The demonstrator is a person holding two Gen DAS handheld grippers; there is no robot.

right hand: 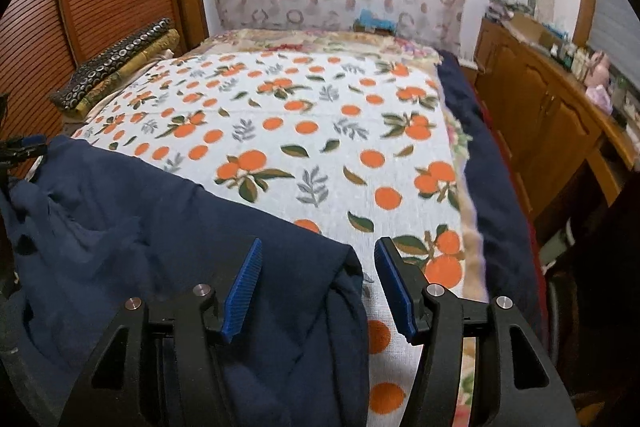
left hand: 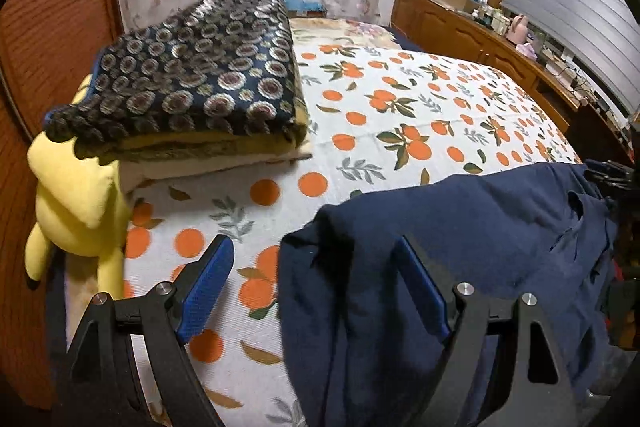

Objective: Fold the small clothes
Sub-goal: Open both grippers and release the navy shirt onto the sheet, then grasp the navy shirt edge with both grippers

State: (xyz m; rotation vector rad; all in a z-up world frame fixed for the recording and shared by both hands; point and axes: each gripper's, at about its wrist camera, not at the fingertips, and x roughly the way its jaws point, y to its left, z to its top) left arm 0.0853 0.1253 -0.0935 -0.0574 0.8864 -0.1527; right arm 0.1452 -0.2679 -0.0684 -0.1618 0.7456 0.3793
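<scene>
Both grippers spread wide over a navy garment (left hand: 460, 267) on the bed.
The left gripper (left hand: 316, 259) straddles its left edge, the right gripper (right hand: 318, 259) its right edge; neither grips anything.

left gripper (left hand: 316, 267): jaws spread wide, level | right gripper (right hand: 318, 267): jaws spread wide, level

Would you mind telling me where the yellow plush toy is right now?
The yellow plush toy shows only in the left wrist view, at the far left edge of the orange-print bedsheet, tucked below the stack of folded blankets.
</scene>
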